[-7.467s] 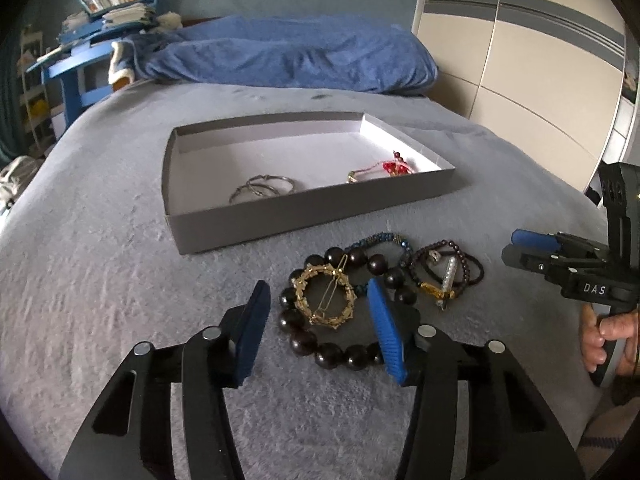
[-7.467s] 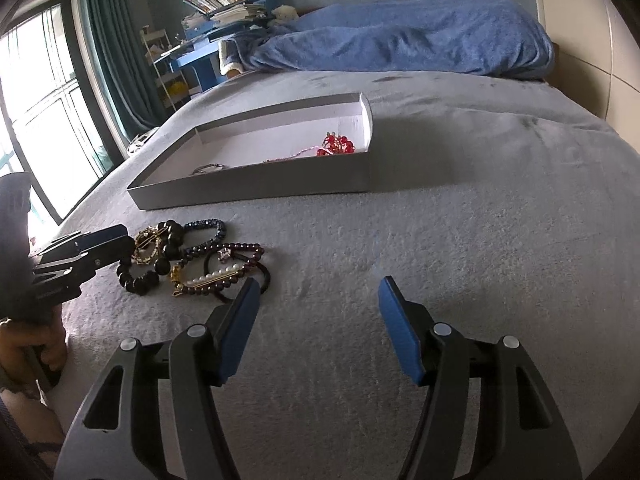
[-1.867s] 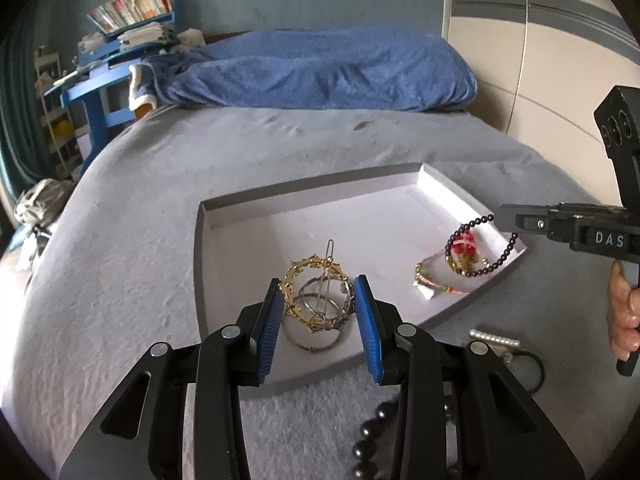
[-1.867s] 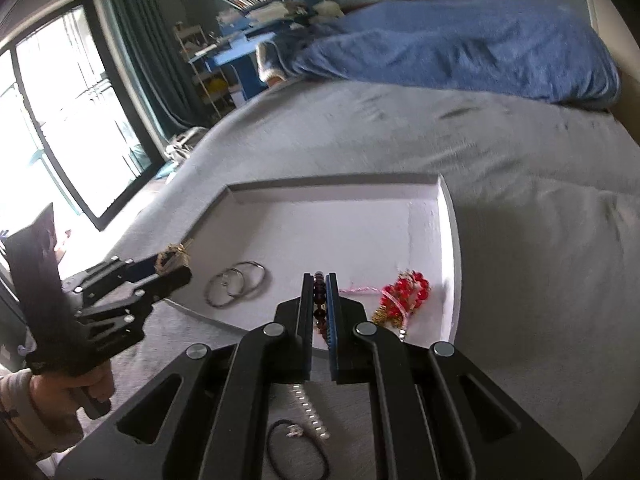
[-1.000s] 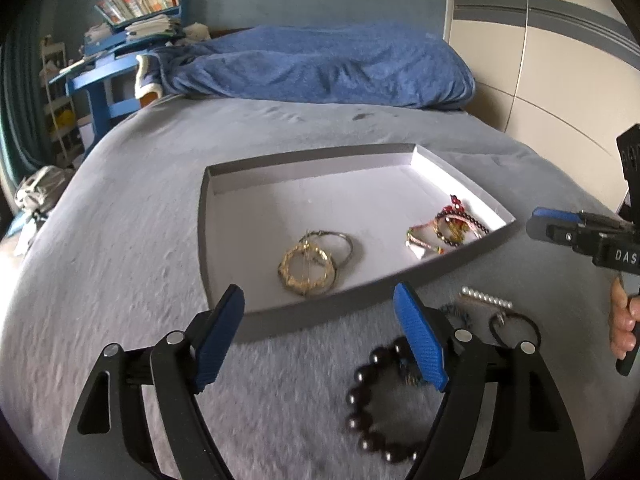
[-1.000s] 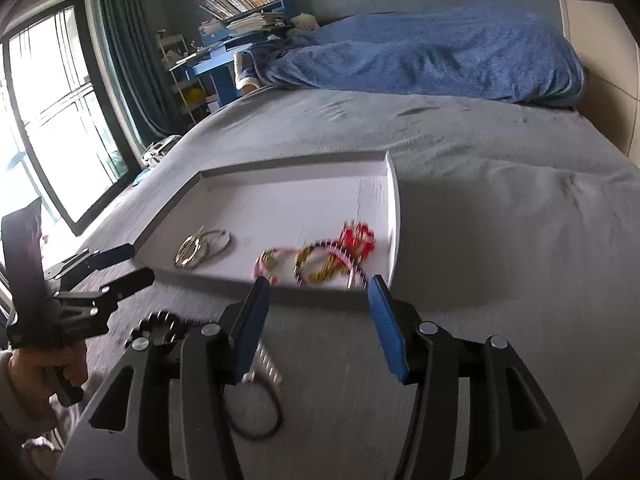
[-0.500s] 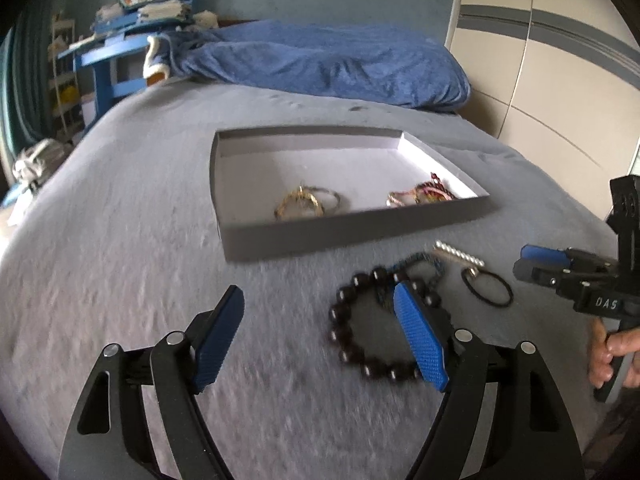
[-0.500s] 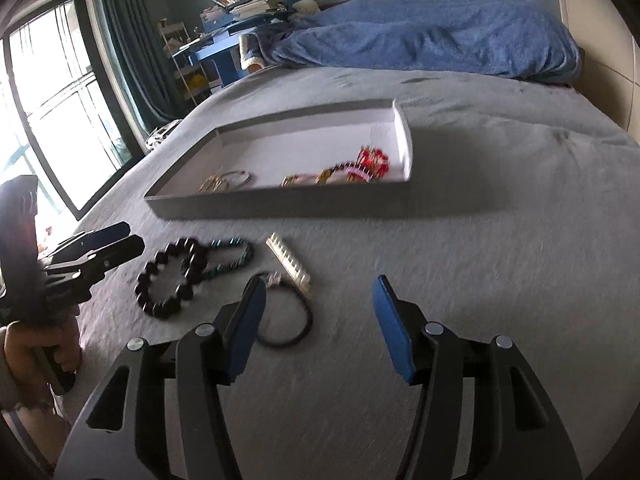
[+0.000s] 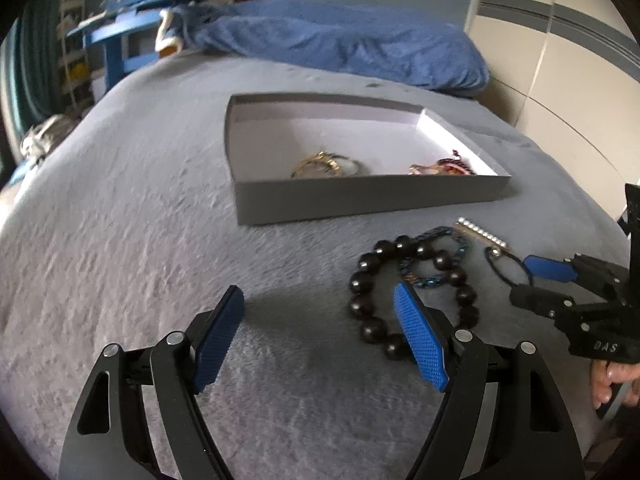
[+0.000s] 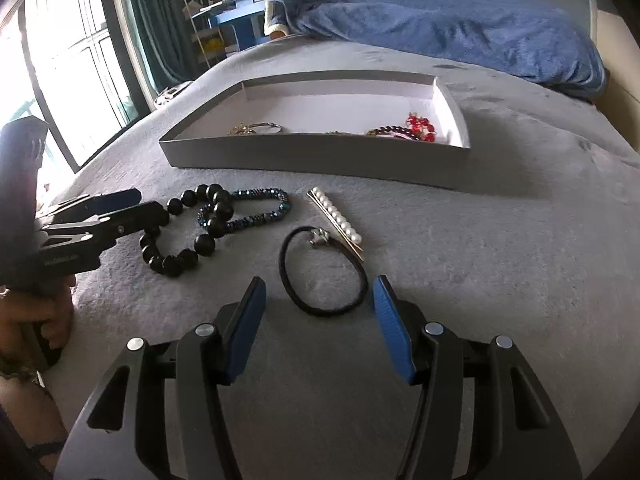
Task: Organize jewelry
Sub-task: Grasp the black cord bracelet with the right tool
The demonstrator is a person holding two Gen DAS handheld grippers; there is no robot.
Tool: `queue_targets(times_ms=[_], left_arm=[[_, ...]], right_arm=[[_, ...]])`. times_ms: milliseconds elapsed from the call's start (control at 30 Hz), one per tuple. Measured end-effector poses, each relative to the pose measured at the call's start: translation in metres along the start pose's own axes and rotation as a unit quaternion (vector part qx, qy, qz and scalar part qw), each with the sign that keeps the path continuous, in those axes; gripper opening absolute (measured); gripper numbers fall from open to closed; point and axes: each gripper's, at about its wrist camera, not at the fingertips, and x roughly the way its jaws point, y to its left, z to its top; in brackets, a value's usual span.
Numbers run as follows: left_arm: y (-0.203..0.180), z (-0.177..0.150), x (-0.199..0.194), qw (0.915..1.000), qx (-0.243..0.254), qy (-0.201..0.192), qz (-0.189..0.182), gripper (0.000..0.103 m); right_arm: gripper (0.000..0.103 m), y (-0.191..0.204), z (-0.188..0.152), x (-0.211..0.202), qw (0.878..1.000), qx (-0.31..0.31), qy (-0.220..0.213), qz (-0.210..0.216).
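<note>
Right gripper [image 10: 318, 318], jaws released, should straddle the black hair tie [image 10: 323, 271] (mid-frame) squarely; left gripper [image 9: 318, 334] also released.

Black bead bracelet [image 9: 416, 292] beside open left hand-held gripper [image 9: 318, 334], near gray tray [image 9: 360, 196].

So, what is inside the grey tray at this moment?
Inside the grey tray: a gold ring piece on silver hoops at one side, a dark bead bracelet with red beads at the other. The near wall hides part.
</note>
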Motion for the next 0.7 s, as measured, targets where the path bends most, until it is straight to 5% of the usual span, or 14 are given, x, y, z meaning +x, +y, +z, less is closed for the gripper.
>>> queue_targets(times_ms=[233, 467, 700], left_arm=[[-0.001, 0.000, 0.001, 1.0000, 0.003, 0.001, 0.002, 0.078], [-0.003, 0.000, 0.002, 1.0000, 0.007, 0.003, 0.004, 0.078], [-0.003, 0.000, 0.004, 0.9999, 0.006, 0.008, 0.003, 0.078]], right_arm=[[0.052, 0.004, -0.004, 0.004, 1.000, -0.005, -0.003, -0.016], [0.012, 0.000, -0.007, 0.000, 1.000, 0.007, -0.010, -0.003], [0.007, -0.019, -0.012, -0.017, 0.998, 0.047, -0.026, 0.014]])
